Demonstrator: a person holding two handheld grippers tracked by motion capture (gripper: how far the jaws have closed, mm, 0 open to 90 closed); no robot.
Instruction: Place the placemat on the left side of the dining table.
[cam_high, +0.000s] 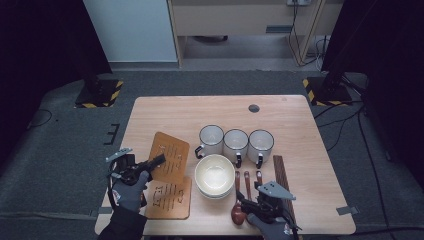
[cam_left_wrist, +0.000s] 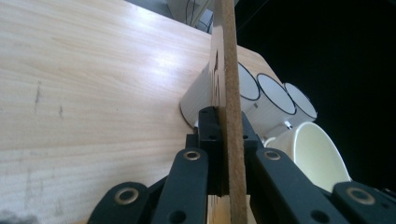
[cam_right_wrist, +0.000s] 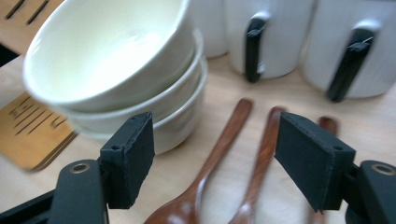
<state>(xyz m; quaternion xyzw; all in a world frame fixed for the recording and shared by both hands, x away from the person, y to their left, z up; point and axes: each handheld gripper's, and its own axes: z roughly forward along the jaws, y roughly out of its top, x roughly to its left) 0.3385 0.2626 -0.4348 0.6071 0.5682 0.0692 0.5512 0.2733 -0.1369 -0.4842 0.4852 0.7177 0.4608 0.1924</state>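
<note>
My left gripper is shut on the edge of a thin wooden board and holds it tilted off the table's left side. In the left gripper view the board stands edge-on, with the gripper clamped on it. A second wooden board lies flat below it. My right gripper hovers open over three wooden spoons near the front edge. In the right gripper view the gripper stands wide, and two spoons lie on the table beneath the gap, untouched.
A stack of cream bowls sits mid-table, close left of the right gripper. Three white mugs with black handles stand in a row behind it. Dark chopsticks lie right of the spoons. The far half of the table is bare.
</note>
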